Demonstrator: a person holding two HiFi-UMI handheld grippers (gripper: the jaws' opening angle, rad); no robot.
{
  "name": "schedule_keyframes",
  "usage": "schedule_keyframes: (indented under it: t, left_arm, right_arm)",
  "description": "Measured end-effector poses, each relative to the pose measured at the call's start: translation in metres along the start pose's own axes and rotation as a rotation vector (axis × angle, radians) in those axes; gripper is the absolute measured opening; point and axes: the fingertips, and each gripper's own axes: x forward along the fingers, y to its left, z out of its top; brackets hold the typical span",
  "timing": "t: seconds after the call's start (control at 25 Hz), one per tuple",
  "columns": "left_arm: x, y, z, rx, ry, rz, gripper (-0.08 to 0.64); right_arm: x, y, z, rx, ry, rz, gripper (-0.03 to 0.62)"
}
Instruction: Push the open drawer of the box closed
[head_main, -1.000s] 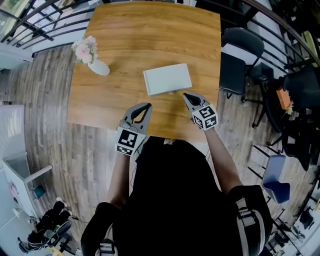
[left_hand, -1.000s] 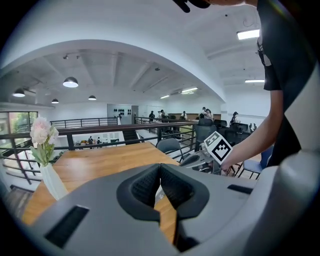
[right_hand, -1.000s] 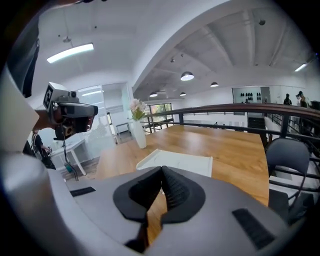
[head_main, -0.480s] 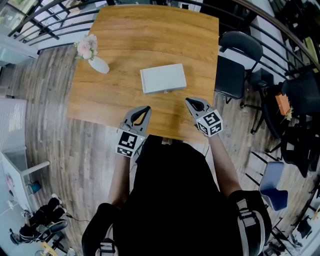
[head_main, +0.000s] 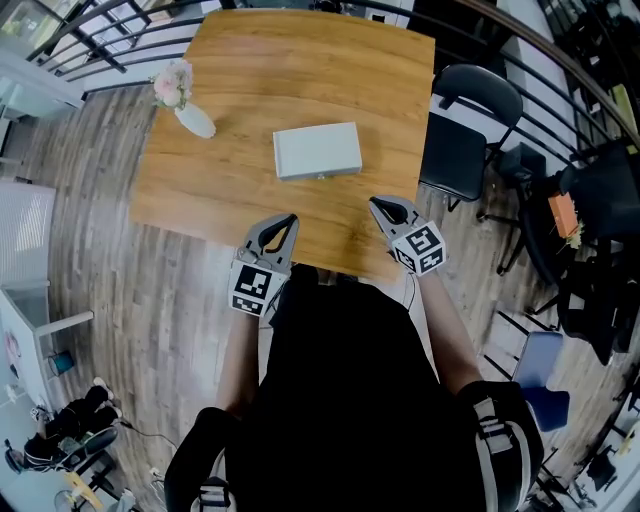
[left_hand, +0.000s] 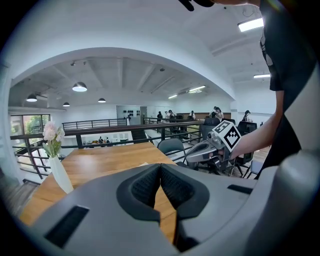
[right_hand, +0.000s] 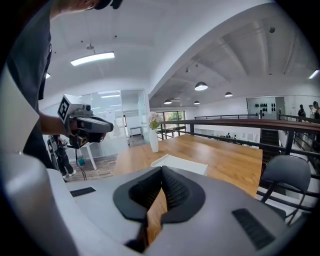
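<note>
The white box (head_main: 317, 151) lies flat in the middle of the wooden table (head_main: 250, 60). Its drawer front faces me with a small knob (head_main: 322, 177) and looks flush with the box. My left gripper (head_main: 286, 220) hovers at the table's near edge, shut and empty, to the box's near left. My right gripper (head_main: 377, 204) is shut and empty too, near right of the box and clear of it. In the right gripper view the box (right_hand: 182, 164) shows just beyond the closed jaws, and the left gripper (right_hand: 85, 125) is off to the left.
A white vase of pink flowers (head_main: 185, 100) stands at the table's left edge. A black chair (head_main: 468, 125) sits to the right of the table. Black railings (head_main: 90, 45) run behind and to the right.
The right gripper has drawn back from the box's front edge toward me. The left gripper has stayed by the near table edge. The head view has shifted slightly.
</note>
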Motion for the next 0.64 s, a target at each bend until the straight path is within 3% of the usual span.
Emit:
schedule_keyframes:
  t: [0.64]
  left_arm:
    - [-0.002,-0.058,-0.002,-0.010,0.013,0.032,0.023]
  right_arm:
    - [-0.052,-0.001,-0.020,-0.018,-0.006,0.024,0.014]
